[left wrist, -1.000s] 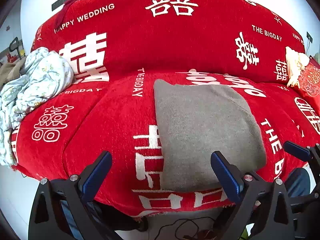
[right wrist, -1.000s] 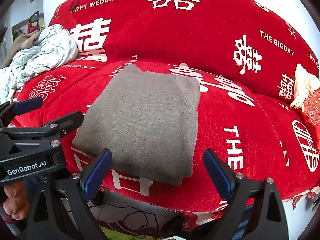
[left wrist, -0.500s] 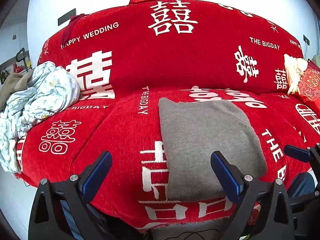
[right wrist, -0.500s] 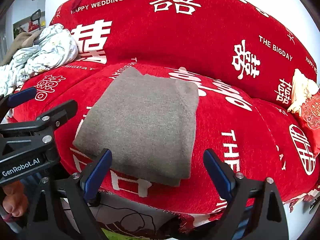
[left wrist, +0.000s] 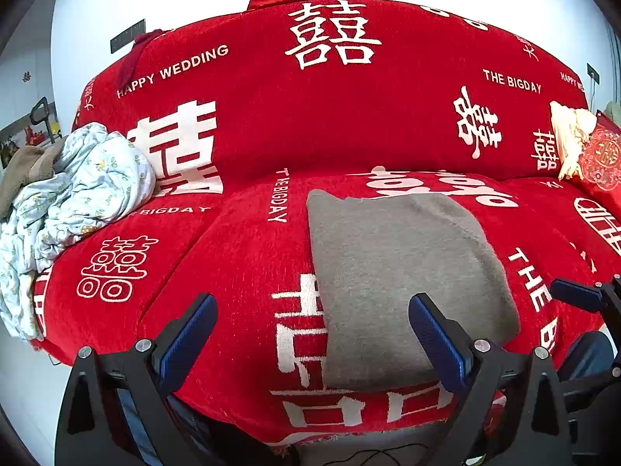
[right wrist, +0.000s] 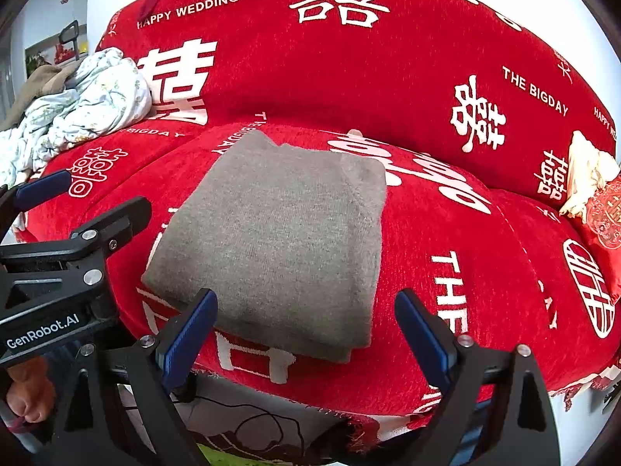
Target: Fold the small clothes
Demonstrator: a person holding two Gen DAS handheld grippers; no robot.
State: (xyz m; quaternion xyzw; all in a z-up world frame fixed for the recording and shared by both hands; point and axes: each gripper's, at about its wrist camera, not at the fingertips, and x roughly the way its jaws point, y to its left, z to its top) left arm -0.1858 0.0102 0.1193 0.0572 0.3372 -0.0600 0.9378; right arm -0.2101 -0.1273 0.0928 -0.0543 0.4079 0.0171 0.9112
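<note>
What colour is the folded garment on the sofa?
Plain grey knit garment, clearest in the right wrist view.

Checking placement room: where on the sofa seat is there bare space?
Bare seat lies between the grey folded garment and the floral bundle, and right of the garment toward the red cushion. The far left is crowded.

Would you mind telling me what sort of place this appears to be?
Probably a home living room: a sofa under a red wedding-print cover, a folded grey knit garment, and crumpled pale floral bedding.
</note>
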